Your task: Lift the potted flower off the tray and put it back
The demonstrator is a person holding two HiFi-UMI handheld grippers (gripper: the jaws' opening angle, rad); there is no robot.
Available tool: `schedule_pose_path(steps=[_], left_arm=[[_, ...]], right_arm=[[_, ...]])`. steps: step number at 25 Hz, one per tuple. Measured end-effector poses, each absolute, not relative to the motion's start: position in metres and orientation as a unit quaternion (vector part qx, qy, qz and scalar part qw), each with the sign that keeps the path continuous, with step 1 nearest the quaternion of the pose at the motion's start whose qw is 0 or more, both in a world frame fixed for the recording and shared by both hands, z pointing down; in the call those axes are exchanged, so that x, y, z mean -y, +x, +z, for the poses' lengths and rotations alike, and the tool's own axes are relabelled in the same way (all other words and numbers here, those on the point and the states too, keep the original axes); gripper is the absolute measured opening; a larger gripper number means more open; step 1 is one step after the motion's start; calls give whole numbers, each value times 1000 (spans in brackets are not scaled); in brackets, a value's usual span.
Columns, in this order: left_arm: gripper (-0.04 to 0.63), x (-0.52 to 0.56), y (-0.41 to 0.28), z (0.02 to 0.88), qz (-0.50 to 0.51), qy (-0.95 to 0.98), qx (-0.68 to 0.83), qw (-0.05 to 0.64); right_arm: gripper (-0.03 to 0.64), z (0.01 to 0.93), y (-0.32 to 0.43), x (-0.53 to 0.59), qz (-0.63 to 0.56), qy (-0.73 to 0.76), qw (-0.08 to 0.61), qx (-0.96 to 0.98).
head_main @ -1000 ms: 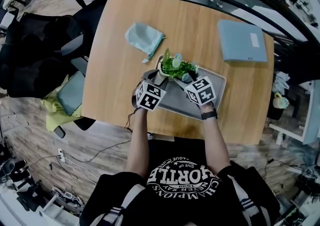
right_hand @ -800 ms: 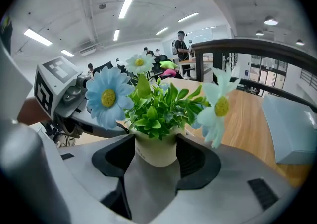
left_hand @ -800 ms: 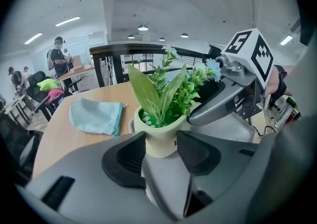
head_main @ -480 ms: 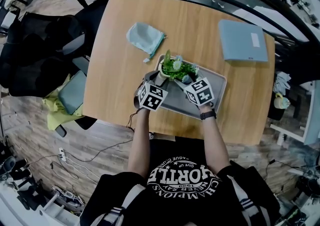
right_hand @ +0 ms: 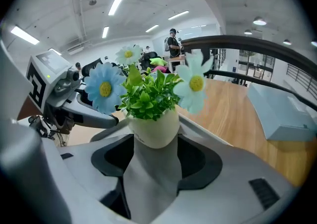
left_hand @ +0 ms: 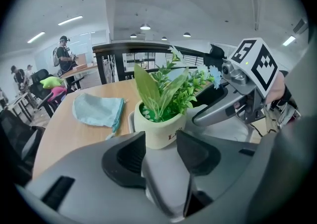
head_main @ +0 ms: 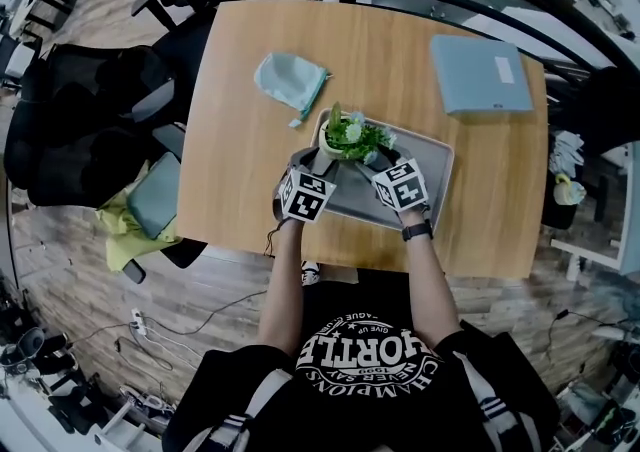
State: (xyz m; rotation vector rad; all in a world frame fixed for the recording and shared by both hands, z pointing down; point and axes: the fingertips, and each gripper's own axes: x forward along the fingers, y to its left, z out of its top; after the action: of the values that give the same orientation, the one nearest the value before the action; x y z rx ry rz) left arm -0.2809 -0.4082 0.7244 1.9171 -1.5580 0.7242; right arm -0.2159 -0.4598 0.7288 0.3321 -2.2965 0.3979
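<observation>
R claw crept down twd potted flower, jaws just widened. L claw unmoved, also agape. Flower on tray, ungripped; we judge lift not begun.

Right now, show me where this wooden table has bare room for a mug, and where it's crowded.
Bare wood: between the pale blue cloth pouch and the flat light blue folder; left of the grey rectangular tray, below the pouch; right of the tray. The tray's right half is bare too. Crowded: its left end, around the cream-potted flower.
</observation>
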Motion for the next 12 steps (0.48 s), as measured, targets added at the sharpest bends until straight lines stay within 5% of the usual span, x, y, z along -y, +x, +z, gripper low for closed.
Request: schedule_pose_path(steps=[12], left_arm=[[184,394,-274,678,254,739,578,235]], right_arm=[[256,688,-172,457,179,228,327,900]])
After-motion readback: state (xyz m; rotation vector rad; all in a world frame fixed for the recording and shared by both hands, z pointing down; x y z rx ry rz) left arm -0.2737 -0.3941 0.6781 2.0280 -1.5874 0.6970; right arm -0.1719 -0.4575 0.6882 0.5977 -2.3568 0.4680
